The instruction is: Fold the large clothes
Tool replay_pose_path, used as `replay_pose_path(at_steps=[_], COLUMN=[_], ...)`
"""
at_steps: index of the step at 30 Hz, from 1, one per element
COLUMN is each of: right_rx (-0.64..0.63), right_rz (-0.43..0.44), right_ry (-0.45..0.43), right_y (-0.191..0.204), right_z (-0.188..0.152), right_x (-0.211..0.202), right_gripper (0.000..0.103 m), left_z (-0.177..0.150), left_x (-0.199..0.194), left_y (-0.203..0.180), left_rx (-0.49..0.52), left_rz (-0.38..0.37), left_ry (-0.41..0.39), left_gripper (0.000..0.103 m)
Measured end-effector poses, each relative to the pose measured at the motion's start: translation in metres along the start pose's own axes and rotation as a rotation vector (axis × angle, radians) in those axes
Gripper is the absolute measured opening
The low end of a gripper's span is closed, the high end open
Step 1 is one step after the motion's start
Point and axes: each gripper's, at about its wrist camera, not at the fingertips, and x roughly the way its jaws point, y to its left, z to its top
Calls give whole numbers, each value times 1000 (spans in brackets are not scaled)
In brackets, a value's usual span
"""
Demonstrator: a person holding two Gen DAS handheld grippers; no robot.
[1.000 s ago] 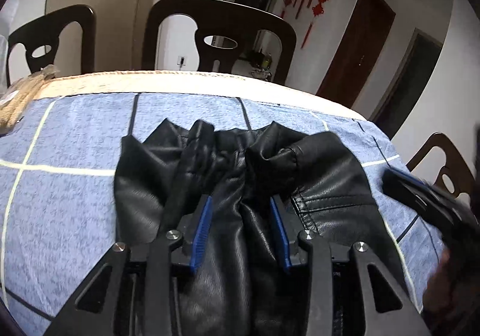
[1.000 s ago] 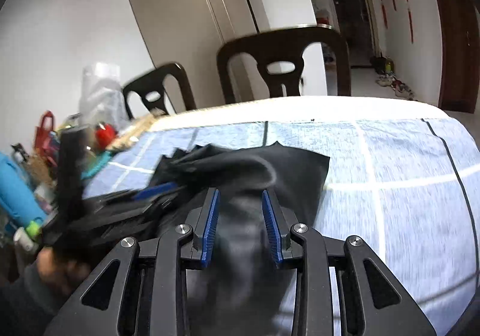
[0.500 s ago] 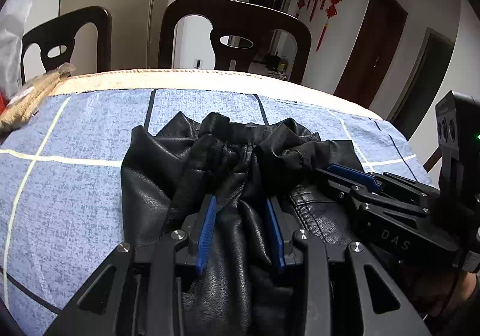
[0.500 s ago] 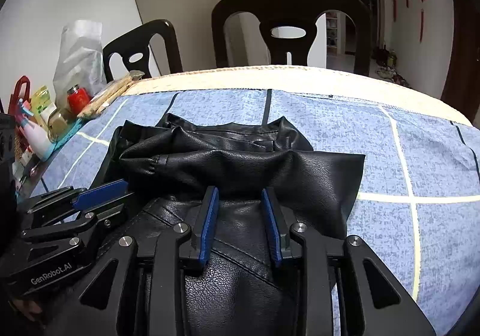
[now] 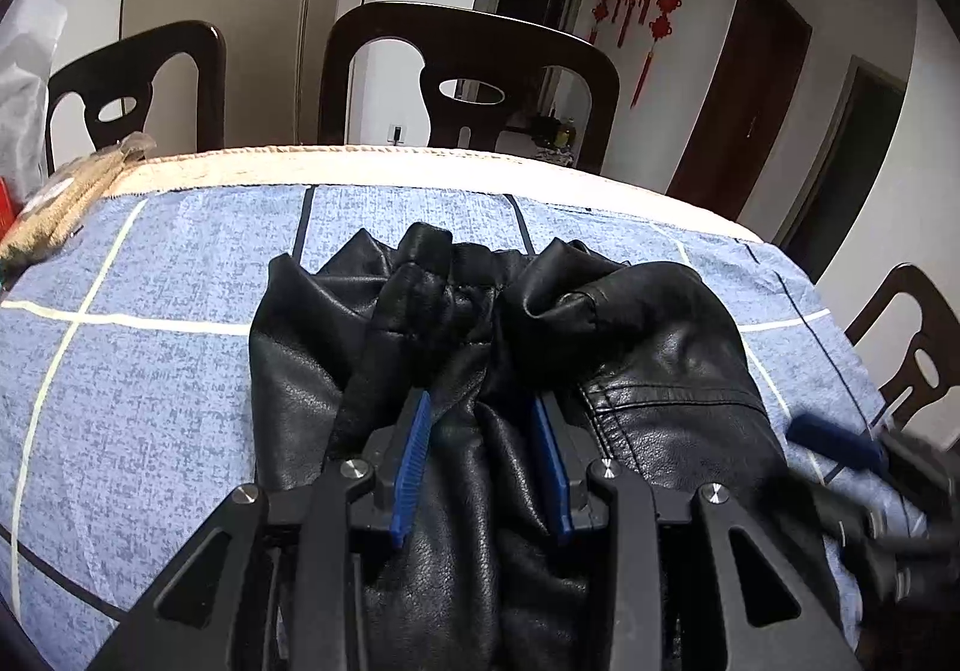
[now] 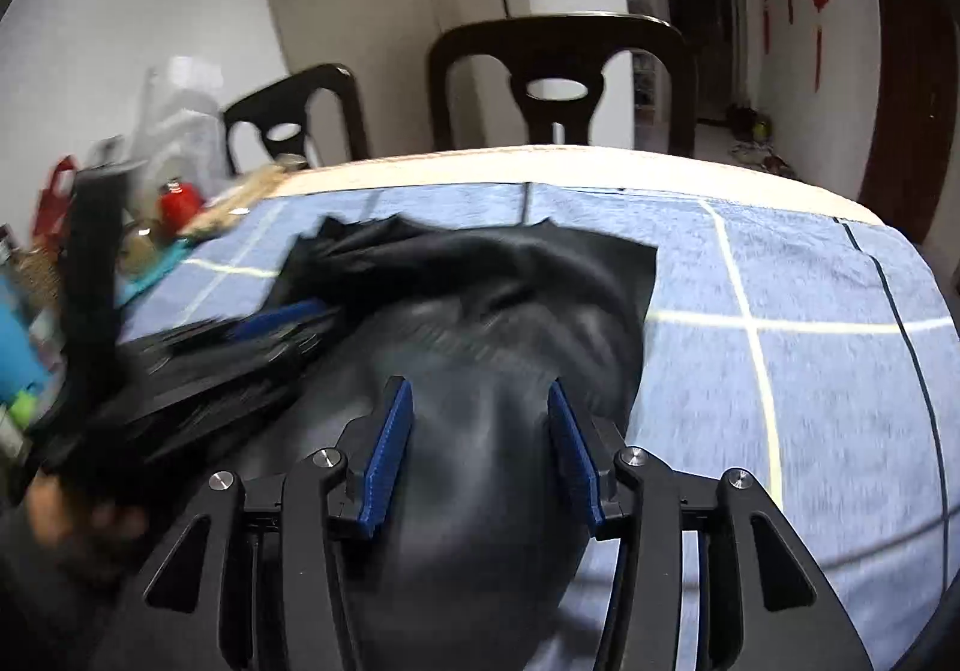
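Left wrist view: black leather jacket (image 5: 600, 371) lies bunched mid-tabletop (image 5: 150, 371), partly folded, flattening outstanding; left gripper (image 5: 486, 461) jaws pinch a gathered ridge, right gripper (image 6: 480, 455) jaws opening, clear of leather.

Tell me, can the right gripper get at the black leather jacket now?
Probably yes: the right gripper is right over the black leather jacket, its jaws opening around the leather, nothing in between.

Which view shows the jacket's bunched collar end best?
Left wrist: the black leather jacket is sharp there, folds and seam clear, with its bunched end on the blue checked cloth. Right wrist shows the jacket motion-blurred.
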Motion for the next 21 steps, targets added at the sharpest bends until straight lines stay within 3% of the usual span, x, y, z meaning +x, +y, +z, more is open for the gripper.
replay_pose_path(at_steps=[4,7,15,19,21], right_rx=[-86,0,-15,-46,-73], right_rz=[-35,7,-10,-39,-44], right_ry=[24,55,56,45,27], right_y=[17,6,7,12,18], right_z=[-26,-26,-24,-24,-22], right_x=[3,14,13,5,-2], right_gripper=[50,50,51,51,51], left_z=[-7,-20,-42,-56,-63], left_x=[-13,-34,-88,-90,-75], left_y=[3,3,15,13,18], left_rx=[-12,3,-21,30,14], left_rz=[-14,-11,-87,-57,-44], left_ry=[-3,-21,-75,-84,-30], left_gripper=[38,40,40,40,40])
